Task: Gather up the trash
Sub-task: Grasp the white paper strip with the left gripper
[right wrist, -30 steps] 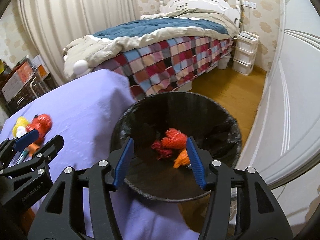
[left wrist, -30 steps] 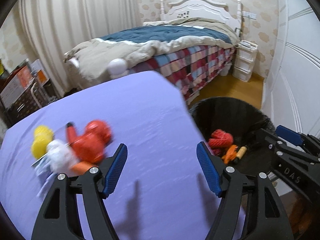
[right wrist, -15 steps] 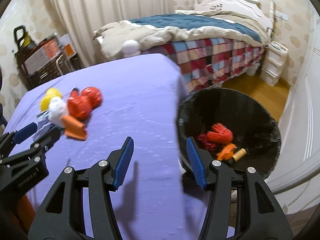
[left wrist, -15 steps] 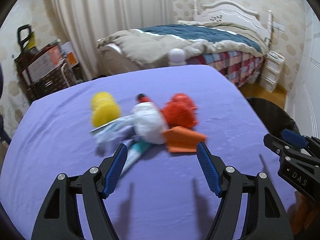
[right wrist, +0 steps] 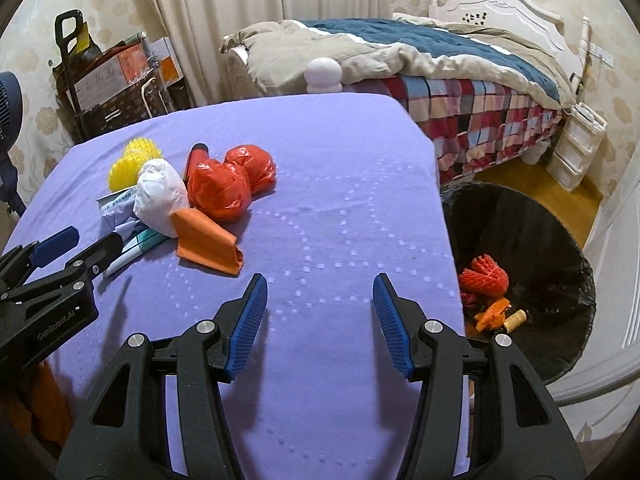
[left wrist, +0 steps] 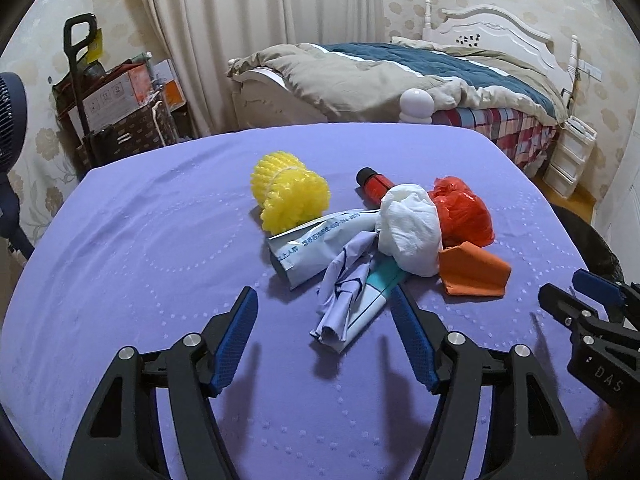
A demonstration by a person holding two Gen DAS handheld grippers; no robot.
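Lying ahead of left gripper jaws: crumpled wrapper.

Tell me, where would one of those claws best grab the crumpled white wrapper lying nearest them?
Probably at its near, rolled end. The crumpled white wrapper lies lengthwise toward the left claw, whose fingers already stand either side of it, open. Coming straight forward and down lets the fingers close across the narrow width, clear of the white wad behind.
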